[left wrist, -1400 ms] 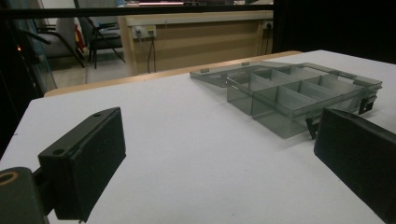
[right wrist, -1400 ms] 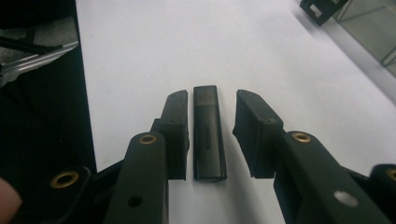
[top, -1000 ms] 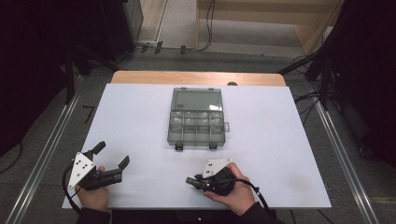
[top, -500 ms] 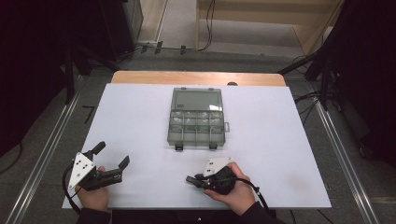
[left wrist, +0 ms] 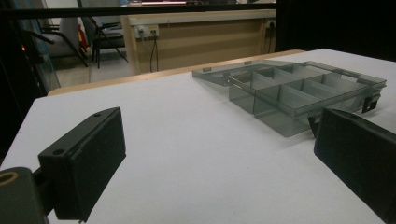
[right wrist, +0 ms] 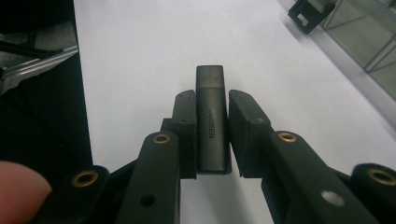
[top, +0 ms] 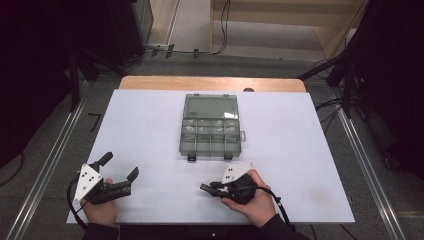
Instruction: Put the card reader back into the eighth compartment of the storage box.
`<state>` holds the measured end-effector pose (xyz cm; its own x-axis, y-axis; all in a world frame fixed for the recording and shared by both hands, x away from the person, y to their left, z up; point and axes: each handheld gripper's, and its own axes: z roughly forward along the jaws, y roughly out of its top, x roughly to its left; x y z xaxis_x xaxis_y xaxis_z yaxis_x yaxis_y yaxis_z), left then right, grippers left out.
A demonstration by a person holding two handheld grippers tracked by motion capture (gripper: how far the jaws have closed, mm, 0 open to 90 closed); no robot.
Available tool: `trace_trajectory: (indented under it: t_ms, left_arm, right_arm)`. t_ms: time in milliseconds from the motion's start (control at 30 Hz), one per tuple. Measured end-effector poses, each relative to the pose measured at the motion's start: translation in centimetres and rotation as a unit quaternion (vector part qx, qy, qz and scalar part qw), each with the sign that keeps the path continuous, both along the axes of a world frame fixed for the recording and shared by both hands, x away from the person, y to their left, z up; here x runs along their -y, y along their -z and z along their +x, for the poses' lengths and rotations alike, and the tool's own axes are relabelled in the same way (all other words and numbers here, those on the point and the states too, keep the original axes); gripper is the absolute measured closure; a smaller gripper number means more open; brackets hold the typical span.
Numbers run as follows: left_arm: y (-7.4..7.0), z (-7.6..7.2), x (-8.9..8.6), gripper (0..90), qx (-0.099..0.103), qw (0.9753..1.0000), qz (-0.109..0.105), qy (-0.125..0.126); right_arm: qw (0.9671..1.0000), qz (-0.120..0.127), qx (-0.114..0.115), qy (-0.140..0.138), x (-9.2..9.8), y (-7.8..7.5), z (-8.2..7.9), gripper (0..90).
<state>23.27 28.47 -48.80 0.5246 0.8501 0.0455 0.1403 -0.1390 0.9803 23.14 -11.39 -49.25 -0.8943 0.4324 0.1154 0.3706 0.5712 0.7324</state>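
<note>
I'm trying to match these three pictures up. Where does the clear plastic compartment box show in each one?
High view: the compartment box lies open at the table's middle, lid toward the far edge.
Left gripper view: upper right, beyond the open jaws.
Right gripper view: only a corner at the top right.
Shared landmark: the box's black latch.

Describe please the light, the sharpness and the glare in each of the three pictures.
High view: the white table is evenly lit, its surroundings nearly black, the image soft. Left gripper view: the open left tongs blur slightly up close, the organizer box is fairly sharp with faint shadow. Right gripper view: the dark adapter in the right tongs is sharp enough to show lettering; the table glares white.
</note>
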Motion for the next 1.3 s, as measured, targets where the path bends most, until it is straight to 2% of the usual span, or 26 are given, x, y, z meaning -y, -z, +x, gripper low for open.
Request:
trace_trajectory:
  t_ms: [1233,1300]
  left_arm:
    - [0.0,0.0,0.0,2.3,0.001,1.0000,-0.001,0.000]
    - [0.0,0.0,0.0,2.3,0.001,1.0000,-0.001,0.000]
  right_arm:
    - [0.9993,0.028,0.012,0.022,1.3,-2.3,1.0,71.1]
    - [0.9990,0.034,0.010,0.026,1.4,-2.4,1.1,71.1]
